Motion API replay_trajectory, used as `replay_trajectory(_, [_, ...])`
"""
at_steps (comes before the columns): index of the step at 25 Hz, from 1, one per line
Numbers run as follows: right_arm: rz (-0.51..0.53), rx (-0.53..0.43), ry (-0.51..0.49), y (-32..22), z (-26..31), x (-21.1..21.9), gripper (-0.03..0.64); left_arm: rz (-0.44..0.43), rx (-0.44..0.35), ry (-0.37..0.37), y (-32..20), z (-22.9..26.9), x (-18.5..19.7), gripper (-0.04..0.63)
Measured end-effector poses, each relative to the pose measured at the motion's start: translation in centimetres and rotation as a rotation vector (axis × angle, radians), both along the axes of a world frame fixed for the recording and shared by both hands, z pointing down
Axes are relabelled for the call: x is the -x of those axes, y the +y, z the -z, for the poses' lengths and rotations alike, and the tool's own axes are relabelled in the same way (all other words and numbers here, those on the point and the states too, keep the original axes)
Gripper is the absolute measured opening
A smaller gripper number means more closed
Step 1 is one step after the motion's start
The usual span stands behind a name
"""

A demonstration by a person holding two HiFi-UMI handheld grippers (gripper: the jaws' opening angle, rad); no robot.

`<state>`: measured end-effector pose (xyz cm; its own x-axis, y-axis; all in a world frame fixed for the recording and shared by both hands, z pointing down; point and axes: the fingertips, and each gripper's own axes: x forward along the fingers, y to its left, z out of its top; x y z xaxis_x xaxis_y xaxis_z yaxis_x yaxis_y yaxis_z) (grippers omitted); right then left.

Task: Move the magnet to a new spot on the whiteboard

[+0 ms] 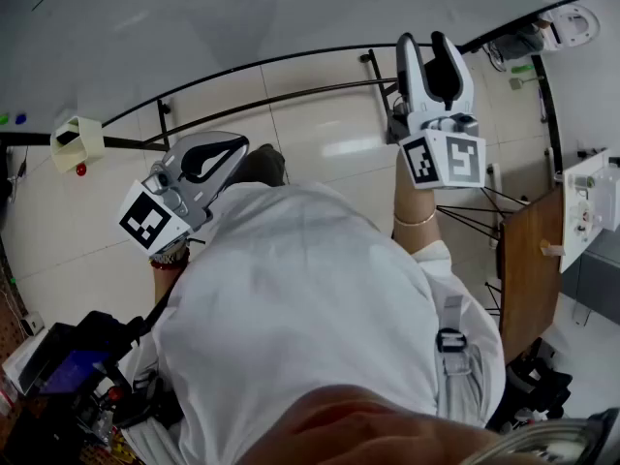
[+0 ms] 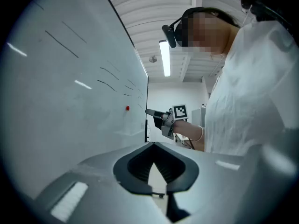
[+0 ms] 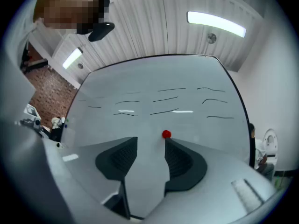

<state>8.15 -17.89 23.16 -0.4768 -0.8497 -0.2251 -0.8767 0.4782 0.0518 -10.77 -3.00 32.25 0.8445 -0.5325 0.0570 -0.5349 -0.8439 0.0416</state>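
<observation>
The small red magnet (image 3: 166,134) sticks to the whiteboard (image 3: 154,83), which bears several short dark pen strokes. My right gripper (image 3: 151,141) is open and points at the board, the magnet just beyond its right fingertip (image 3: 168,141) and apart from it. The left gripper view shows the same magnet (image 2: 127,108) with the right gripper (image 2: 150,112) held a little way out from the board (image 2: 56,101). In the head view the right gripper (image 1: 424,42) is raised at the board (image 1: 242,8). My left gripper (image 1: 232,145) hangs low at the person's side, shut and empty, its tips (image 2: 154,145) meeting.
A cream holder (image 1: 77,141) with a small red object (image 1: 80,170) under it hangs at the board's left end. The board's dark stand bars (image 1: 271,100) run below it. A wooden table (image 1: 528,260) stands at the right, bags and gear (image 1: 77,356) on the floor at left.
</observation>
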Motion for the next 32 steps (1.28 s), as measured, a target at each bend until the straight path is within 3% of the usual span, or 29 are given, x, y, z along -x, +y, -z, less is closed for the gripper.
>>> replay_trajectory(3, [-0.018,-0.013,0.066,-2.8,2.7,-0.1,0.179,-0.027,-0.002,0.033,-2.3,1.5,-1.1,0.000])
replay_trajectory(7, [-0.043,0.010,0.121,-9.0,2.7,3.6,0.167,-0.158,-0.035,-0.008,-6.7,1.5,1.0,0.000])
replay_trajectory(12, [-0.117,0.061,0.159,-13.3,2.9,3.7,0.167,-0.255,0.016,0.106,-10.2,3.4,2.3,0.000])
replay_trajectory(15, [-0.127,0.049,0.214,-14.3,3.1,3.7,0.158,-0.292,-0.005,0.152,-11.4,4.7,1.6,0.000])
replay_trajectory(18, [-0.099,0.028,0.205,-13.9,3.1,3.0,0.133,-0.268,-0.041,0.116,-12.4,4.6,0.2,0.000])
replay_trajectory(23, [-0.049,0.011,0.224,-13.8,3.2,2.7,0.124,-0.180,-0.011,0.019,-14.8,2.4,-0.3,0.000])
replay_trajectory(29, [0.024,-0.017,0.250,-13.1,2.9,3.0,0.124,-0.095,0.010,0.056,-15.9,2.1,-1.0,0.000])
replay_trajectory(32, [0.079,0.004,0.205,-13.0,2.8,2.9,0.124,-0.041,0.024,0.055,-16.3,1.9,-1.4,0.000])
